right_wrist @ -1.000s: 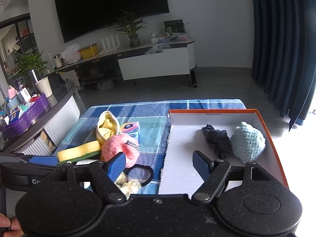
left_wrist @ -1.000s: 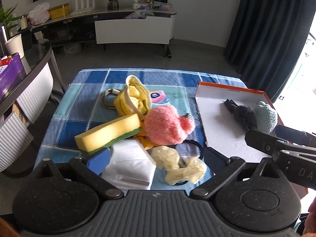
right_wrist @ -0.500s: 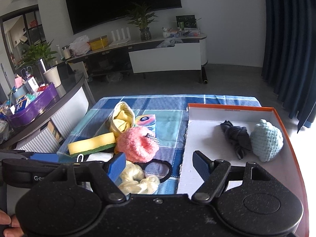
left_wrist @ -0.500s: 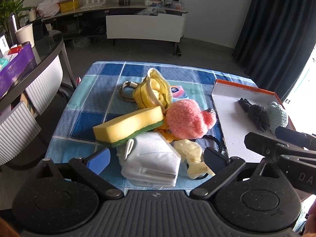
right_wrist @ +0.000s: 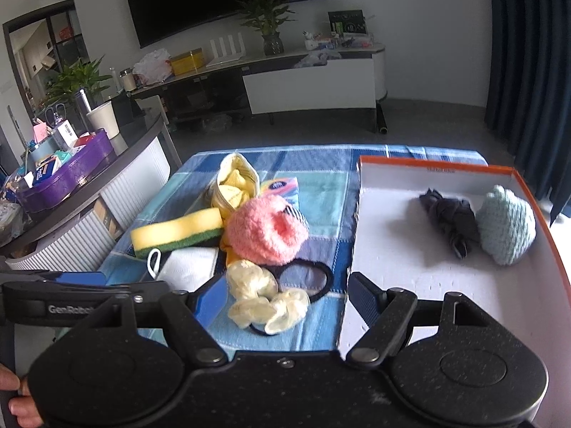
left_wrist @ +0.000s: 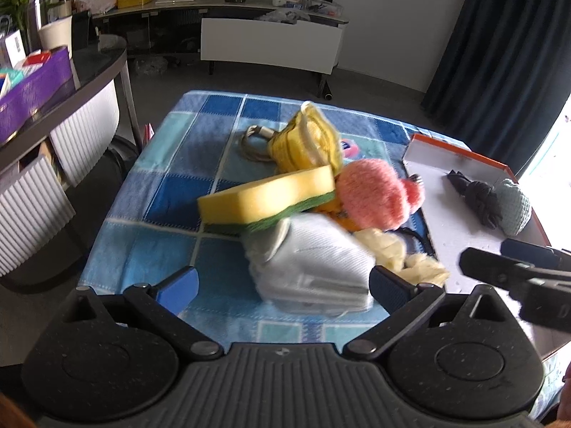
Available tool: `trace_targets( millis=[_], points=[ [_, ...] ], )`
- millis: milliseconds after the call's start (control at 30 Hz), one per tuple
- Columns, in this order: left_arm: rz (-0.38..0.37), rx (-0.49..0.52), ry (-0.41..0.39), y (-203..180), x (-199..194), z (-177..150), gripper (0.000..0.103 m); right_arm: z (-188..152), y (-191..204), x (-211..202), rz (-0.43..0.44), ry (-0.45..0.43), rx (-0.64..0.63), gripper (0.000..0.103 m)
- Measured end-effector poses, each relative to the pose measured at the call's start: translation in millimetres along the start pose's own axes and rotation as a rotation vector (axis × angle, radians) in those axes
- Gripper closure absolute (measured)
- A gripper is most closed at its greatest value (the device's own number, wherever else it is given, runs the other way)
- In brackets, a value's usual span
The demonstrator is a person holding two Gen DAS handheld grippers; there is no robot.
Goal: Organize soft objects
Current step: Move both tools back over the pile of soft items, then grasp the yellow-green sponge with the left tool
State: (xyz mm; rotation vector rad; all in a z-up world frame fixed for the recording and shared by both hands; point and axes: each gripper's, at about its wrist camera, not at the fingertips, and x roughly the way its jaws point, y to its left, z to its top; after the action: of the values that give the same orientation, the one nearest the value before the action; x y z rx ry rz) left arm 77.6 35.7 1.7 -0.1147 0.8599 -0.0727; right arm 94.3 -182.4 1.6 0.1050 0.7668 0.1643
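A pile of soft things lies on the blue checked cloth [left_wrist: 171, 192]: a white face mask [left_wrist: 314, 260], a yellow-green sponge [left_wrist: 264, 199], a pink fluffy ball [left_wrist: 371, 192], a yellow pouch [left_wrist: 307, 142] and a cream scrunchie [right_wrist: 264, 299]. My left gripper [left_wrist: 283, 285] is open, just before the mask. My right gripper [right_wrist: 282, 296] is open above the scrunchie and a black hair tie [right_wrist: 307, 278]. The orange-rimmed white box [right_wrist: 428, 278] on the right holds a dark cloth bundle [right_wrist: 449, 221] and a light blue knitted ball [right_wrist: 506, 228].
A curved dark side table [left_wrist: 64, 82] with a purple tray [right_wrist: 64, 174] stands to the left. A TV console [left_wrist: 267, 42] and dark curtains [left_wrist: 499, 53] are behind. A tissue pack [right_wrist: 282, 185] lies behind the pink ball.
My left gripper has moved left and back, so the mask now sits between its fingers. My right gripper has come forward and lower over the scrunchie. Both stay open.
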Motion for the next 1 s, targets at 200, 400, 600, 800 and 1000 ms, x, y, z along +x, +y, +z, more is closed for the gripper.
trace_targets(
  millis=[200,400,600,800,1000],
  points=[
    [-0.035,0.010,0.005,16,4,-9,0.000,-10,-11,3,0.004,0.014,0.039,0.015],
    [-0.052,0.064,0.008,10,17,-9,0.000,-15,-18,4,0.009,0.015,0.073,0.015],
    [-0.022,0.134,0.005,-6,39,-9,0.000,-17,-22,2,0.001,0.018,0.084,0.015],
    [-0.073,0.039,0.055,-4,51,-8,0.000,-16,-23,2,0.000,0.020,0.086,0.015],
    [-0.160,-0.032,0.071,4,49,-15,0.000,-16,-24,3,-0.005,0.022,0.094,0.015]
  ],
)
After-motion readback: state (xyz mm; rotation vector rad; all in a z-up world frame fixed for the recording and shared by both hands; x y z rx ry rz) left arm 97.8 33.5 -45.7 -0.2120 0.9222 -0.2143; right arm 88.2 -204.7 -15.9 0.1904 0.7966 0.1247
